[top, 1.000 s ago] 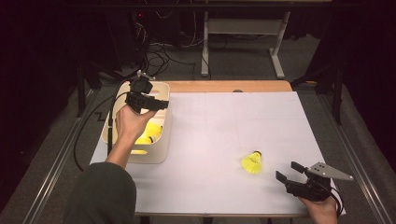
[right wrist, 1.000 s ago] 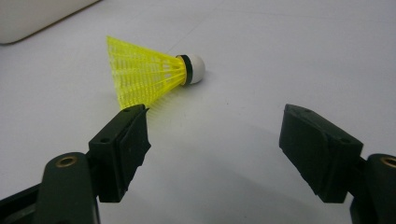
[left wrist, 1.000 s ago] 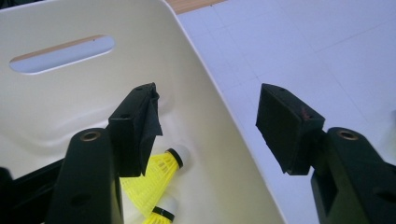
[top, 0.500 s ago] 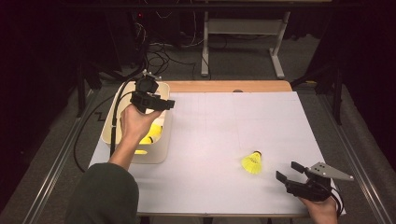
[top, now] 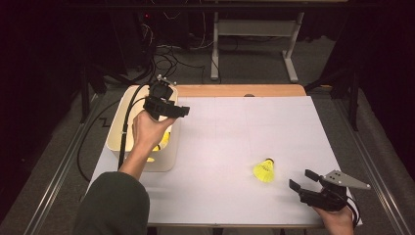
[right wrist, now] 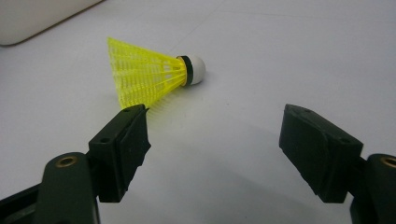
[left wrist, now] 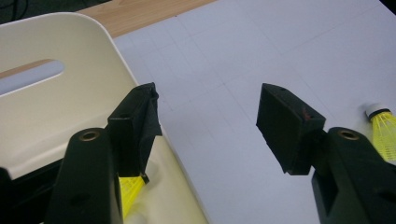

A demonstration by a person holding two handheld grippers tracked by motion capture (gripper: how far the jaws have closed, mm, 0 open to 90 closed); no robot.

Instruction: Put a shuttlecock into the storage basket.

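A yellow shuttlecock (right wrist: 154, 74) with a netted plastic skirt, dark band and white cork tip lies on its side on the white surface (top: 235, 147), just ahead of the right hand-held gripper (top: 304, 183), whose jaws gape with nothing between them; the left hand-held gripper (top: 169, 111), likewise released, hovers over the cream tub (top: 117, 122), where more yellow, probably another shuttlecock (left wrist: 128, 191), shows

A shuttlecock (right wrist: 154, 74) is noted with a yellow lattice-patterned skirt, a dark green band and a white cork. The bin (top: 115, 128) is recorded as cream, the table (top: 235, 137) as white with a faint grid and a wood-toned far edge. Both pairs of jaws are noted as black.
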